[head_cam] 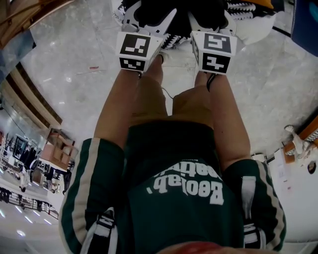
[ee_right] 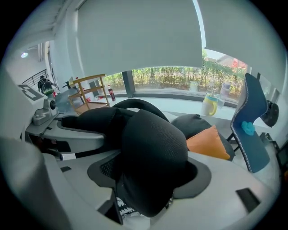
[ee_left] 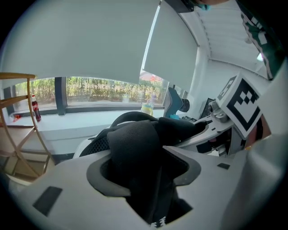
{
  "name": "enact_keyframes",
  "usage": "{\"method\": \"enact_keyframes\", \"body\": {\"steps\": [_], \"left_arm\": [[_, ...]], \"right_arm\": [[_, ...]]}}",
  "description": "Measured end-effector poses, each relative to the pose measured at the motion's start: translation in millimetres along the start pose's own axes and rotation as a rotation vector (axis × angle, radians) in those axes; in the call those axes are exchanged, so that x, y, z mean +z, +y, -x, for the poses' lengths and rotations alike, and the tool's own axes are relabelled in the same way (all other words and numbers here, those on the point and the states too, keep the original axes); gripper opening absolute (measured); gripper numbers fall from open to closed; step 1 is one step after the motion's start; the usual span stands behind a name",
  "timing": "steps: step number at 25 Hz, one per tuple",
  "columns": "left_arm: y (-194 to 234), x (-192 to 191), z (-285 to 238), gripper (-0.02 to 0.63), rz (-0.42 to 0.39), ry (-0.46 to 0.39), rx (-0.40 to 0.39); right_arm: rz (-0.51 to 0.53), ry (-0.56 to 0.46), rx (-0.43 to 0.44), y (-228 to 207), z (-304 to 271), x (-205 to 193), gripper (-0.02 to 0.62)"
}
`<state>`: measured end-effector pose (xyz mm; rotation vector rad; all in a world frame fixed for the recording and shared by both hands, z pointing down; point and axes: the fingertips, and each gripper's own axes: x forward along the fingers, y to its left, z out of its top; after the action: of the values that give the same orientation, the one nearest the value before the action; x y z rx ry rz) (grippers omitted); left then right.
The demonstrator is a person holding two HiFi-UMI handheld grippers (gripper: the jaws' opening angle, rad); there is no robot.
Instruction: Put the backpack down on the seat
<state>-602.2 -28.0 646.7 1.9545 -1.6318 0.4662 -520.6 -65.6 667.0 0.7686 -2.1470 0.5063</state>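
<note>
The left tongs point(ee_left: 144, 175) and the right tongs point(ee_right: 150, 179) are both wide open. A black padded strap point(ee_left: 135, 148) lies loose inside each, not squeezed. The backpack point(head_cam: 198, 10) sits just past them and looks put down. Only pulling the tongs away seems left.

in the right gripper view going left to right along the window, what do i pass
wooden rack → red bottle → pale yellow jug → blue chair back
</note>
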Motion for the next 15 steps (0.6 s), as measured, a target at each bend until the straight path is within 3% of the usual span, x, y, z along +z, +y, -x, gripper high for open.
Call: {"method": "enact_keyframes", "body": {"steps": [6, 15], "left_arm": [[13, -1, 29, 0.314, -0.015, -0.006, 0.116], [13, 3, 88, 0.314, -0.020, -0.051, 0.066]], "right_arm": [[-0.012, 0.004, -0.107, -5, 21, -1, 0.295], [-0.061, -0.017, -0.210, -3, 76, -22, 0.299]]}}
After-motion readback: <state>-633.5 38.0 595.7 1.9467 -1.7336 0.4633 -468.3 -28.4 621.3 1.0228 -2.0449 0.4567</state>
